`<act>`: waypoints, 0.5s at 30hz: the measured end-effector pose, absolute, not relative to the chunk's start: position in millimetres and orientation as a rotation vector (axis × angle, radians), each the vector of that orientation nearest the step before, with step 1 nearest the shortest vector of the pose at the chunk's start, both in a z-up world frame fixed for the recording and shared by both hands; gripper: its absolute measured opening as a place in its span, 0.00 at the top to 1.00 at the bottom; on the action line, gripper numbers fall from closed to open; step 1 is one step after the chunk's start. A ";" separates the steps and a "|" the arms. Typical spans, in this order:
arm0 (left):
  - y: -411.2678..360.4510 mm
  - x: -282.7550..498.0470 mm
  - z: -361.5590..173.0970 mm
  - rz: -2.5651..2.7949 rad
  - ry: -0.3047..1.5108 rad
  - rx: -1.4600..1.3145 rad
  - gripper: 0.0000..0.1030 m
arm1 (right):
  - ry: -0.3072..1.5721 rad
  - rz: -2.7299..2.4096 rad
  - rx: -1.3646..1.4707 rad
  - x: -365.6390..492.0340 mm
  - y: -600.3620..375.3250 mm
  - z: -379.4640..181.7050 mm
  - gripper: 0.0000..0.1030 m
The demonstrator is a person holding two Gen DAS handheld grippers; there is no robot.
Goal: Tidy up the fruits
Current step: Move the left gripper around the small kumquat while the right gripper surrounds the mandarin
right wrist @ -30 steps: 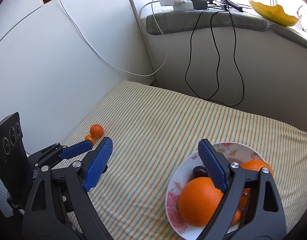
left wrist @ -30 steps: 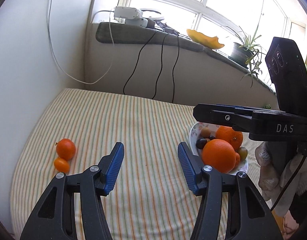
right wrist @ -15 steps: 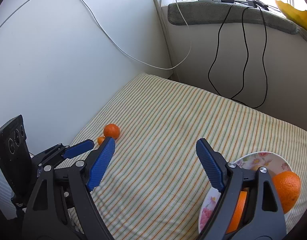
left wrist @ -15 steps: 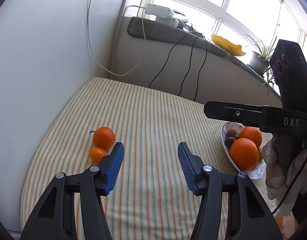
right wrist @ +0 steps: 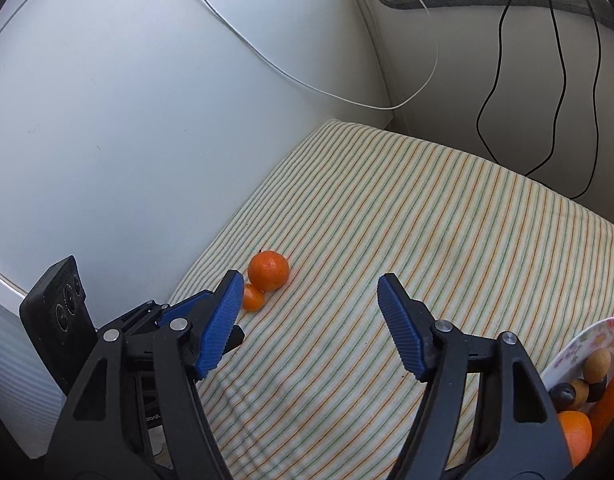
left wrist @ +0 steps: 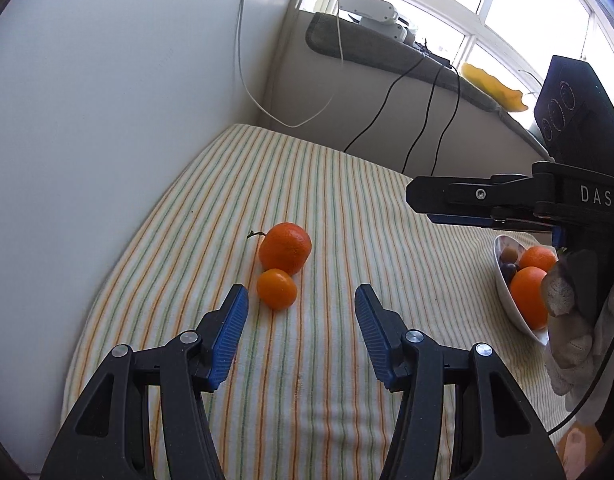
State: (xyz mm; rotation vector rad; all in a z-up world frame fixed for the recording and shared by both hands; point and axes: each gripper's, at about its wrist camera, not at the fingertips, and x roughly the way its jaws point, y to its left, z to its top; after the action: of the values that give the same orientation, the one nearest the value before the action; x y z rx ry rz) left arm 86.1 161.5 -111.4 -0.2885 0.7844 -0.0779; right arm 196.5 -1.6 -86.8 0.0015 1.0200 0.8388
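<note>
Two orange fruits are seen on the striped cloth (left wrist: 331, 360) near the white wall: a larger tangerine (left wrist: 285, 242) with a short stem and a smaller tangerine (left wrist: 277, 289), the two touching each other. The left gripper (left wrist: 301, 300) is held just short of the smaller fruit, its blue-padded jaws spread partway with only cloth between them; nothing is gripped. In the right wrist view the same pair is found, the larger tangerine (right wrist: 268, 270) behind and the smaller tangerine (right wrist: 253, 297) partly hidden by a blue pad. The right gripper (right wrist: 311, 284) is pointed toward the cloth beside them; its jaws have just been closing, yet a wide gap is left and nothing is held between them. A flowered plate (right wrist: 579, 344) is placed well apart from the pair, at the right edge, loaded with oranges (left wrist: 529, 296) and small dark and brown fruits (right wrist: 587, 380). A gloved hand (left wrist: 567, 320) is seen on the right gripper's handle in the left view. Black cables (right wrist: 555, 80) and a white cable (right wrist: 307, 84) are hung along the wall behind the cloth.
</note>
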 end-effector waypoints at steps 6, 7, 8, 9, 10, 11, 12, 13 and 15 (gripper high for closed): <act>161.8 94.1 -117.8 -0.084 0.802 -0.284 0.51 | 1.090 0.877 0.029 204.6 21.3 -107.1 0.38; 161.2 96.2 -118.5 -0.085 0.804 -0.283 0.52 | 1.102 0.882 0.037 206.3 24.5 -110.3 0.39; 161.5 97.8 -119.7 -0.086 0.807 -0.282 0.53 | 1.113 0.887 0.044 208.3 27.5 -113.4 0.40; 161.9 99.2 -120.6 -0.086 0.809 -0.282 0.54 | 1.122 0.892 0.050 209.7 30.7 -116.1 0.40; 162.2 100.5 -121.7 -0.087 0.811 -0.283 0.55 | 1.131 0.896 0.053 211.0 33.7 -118.7 0.42; 162.5 101.8 -122.8 -0.087 0.814 -0.283 0.55 | 1.138 0.899 0.054 212.1 37.6 -121.3 0.43; 162.5 103.1 -124.3 -0.088 0.817 -0.283 0.57 | 1.144 0.902 0.052 213.5 41.5 -123.6 0.43; 162.5 104.0 -125.7 -0.092 0.821 -0.282 0.60 | 1.148 0.904 0.050 214.1 44.8 -125.5 0.43; 161.7 107.1 -127.3 -0.094 0.828 -0.282 0.61 | 1.157 0.908 0.045 213.4 50.8 -129.1 0.43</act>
State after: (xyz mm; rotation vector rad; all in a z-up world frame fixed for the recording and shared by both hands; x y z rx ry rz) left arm 107.1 161.7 -127.3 -0.2816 0.8280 -0.0941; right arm 213.4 50.8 -129.1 0.0446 1.1572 0.9076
